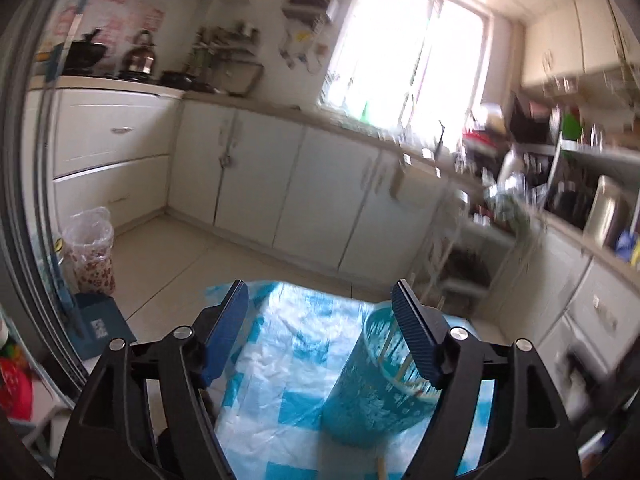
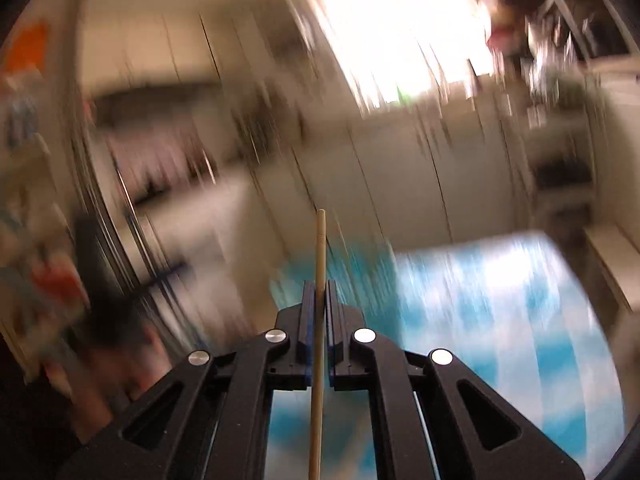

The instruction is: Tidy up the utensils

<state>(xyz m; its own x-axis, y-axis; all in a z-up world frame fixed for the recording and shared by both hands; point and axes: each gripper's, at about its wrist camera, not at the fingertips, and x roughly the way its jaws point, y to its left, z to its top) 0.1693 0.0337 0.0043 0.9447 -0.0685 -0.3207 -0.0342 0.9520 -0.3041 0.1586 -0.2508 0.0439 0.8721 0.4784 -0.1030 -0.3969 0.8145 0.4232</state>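
a home kitchen, daylit.
white cabinets [image 1: 280, 184] under a long counter [image 1: 248, 104], kettle [image 1: 140, 54] on the stove, bright window [image 1: 408, 48], tiled floor [image 1: 180, 256].

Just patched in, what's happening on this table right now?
A person is sorting utensils with two handheld grippers. The right gripper is shut on a single wooden chopstick, which points up and away from it. The left gripper is open and holds nothing. A teal patterned cup with sticks in it stands on the blue-and-white checked table cover, near the left gripper's right finger. The right view is heavily blurred.
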